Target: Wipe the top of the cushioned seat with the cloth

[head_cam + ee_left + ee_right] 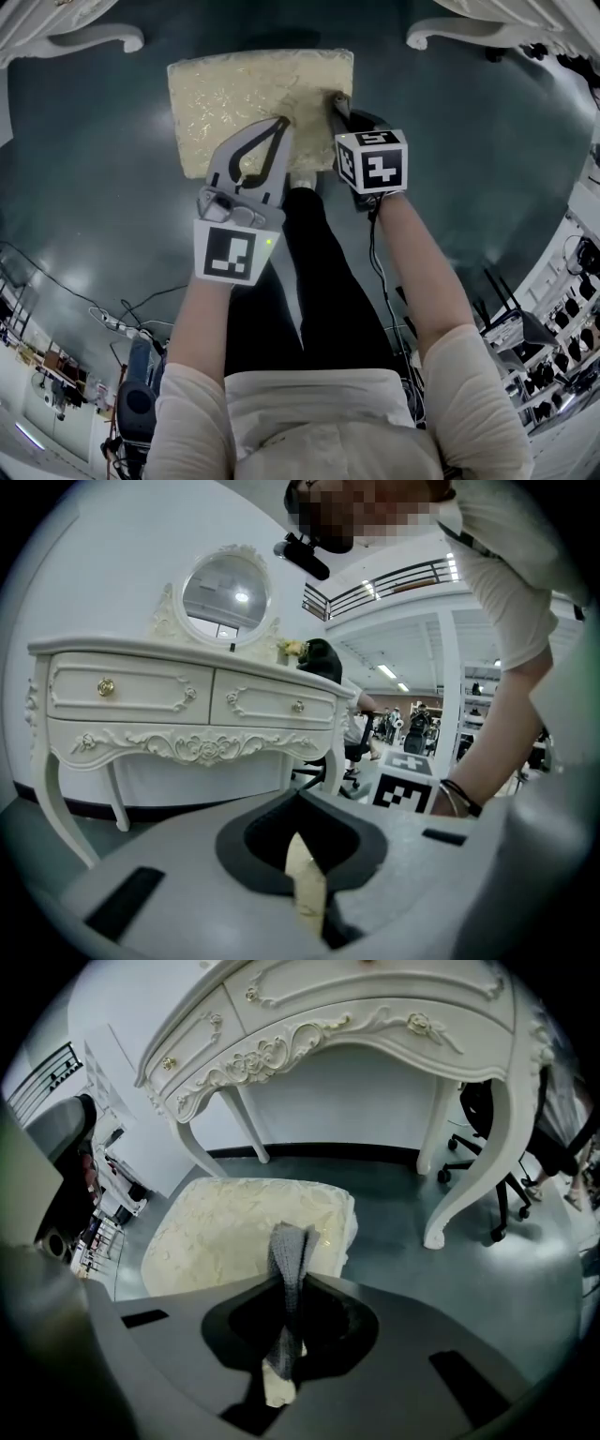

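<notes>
The cream patterned cushioned seat stands on the dark floor straight ahead of me, and the right gripper view shows it from above. My right gripper is over the seat's near right part, shut on a folded grey cloth that sticks out past the jaw tips. My left gripper hovers over the seat's near edge, its jaws together with nothing between them. In the left gripper view only a thin cream sliver shows through the jaw slit.
A white ornate dressing table with carved legs stands just beyond the seat, an oval mirror on top. A black office chair is behind its right leg. Cables and shelving lie to the sides.
</notes>
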Available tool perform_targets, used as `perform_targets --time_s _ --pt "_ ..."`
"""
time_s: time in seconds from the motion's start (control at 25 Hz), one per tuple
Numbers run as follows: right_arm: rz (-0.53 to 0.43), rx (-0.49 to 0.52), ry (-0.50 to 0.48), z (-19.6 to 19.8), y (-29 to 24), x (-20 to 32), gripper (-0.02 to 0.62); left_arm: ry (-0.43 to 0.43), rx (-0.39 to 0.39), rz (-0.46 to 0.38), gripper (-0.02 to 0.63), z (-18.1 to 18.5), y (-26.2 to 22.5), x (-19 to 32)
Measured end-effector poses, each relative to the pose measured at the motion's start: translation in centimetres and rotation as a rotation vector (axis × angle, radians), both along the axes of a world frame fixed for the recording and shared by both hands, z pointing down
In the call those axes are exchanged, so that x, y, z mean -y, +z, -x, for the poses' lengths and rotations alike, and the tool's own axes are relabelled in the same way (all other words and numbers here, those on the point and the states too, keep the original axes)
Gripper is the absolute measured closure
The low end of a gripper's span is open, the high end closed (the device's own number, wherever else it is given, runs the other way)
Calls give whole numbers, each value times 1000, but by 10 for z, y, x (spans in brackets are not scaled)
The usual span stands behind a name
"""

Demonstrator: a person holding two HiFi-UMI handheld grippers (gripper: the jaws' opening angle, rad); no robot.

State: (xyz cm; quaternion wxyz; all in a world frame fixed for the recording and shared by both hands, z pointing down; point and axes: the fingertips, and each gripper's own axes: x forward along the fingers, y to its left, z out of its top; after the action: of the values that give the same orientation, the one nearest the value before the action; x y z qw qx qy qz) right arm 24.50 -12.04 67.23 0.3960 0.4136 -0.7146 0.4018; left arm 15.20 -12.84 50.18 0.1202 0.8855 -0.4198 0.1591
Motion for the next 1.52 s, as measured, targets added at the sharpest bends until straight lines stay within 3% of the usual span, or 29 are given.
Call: perform_targets --time_s 0.28,0.6,0.84,1.24,1.52 --pt "35 -21 70 -29 -3 -6 565 3 -28 -14 604 -17 -13 -1" --pt "-25 22 70 5 -42 -21 565 20 -15 -43 604 14 -38 -17" --pt "-26 58 22 71 -56 -42 565 2 11 -66 604 67 -48 -35" --pt "10 119 -101 218 -51 -79 565 -73 49 -53 604 180 -40 -66" --pt "56 136 -119 283 -24 -91 565 -104 56 -40 604 239 -20 -67"
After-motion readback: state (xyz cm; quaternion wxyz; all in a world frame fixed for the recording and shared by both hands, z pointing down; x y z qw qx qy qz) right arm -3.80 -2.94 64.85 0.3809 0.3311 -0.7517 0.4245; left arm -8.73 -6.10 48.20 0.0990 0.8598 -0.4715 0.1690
